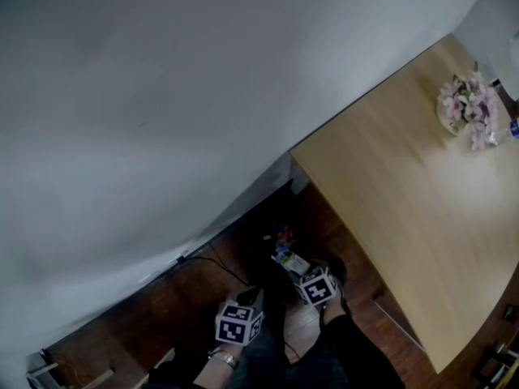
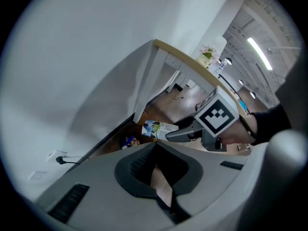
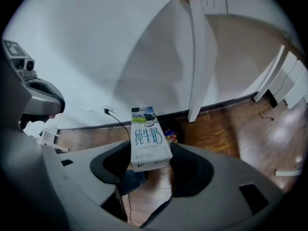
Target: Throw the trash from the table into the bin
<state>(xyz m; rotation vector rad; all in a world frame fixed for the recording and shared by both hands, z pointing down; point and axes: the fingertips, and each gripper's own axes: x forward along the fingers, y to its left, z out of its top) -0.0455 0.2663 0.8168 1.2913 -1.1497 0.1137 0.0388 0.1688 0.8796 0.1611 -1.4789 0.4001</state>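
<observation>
The left tool (image 2: 156, 170) is hanging empty, jaws slightly apart. The right tool (image 3: 150, 160) is pinching the milk carton (image 3: 147, 138) above the floor, nearing the bin (image 1: 263, 241) below the surface's (image 1: 405, 201) corner. Likely next: centring over its mouth, then spreading.

- White wall (image 3: 96, 47) beyond the right gripper (image 3: 151, 163).
- Dark wooden floor (image 3: 216, 134) beneath it.
- Pale wooden table (image 1: 405, 217) — white legs (image 3: 197, 57) — up to its right.
</observation>
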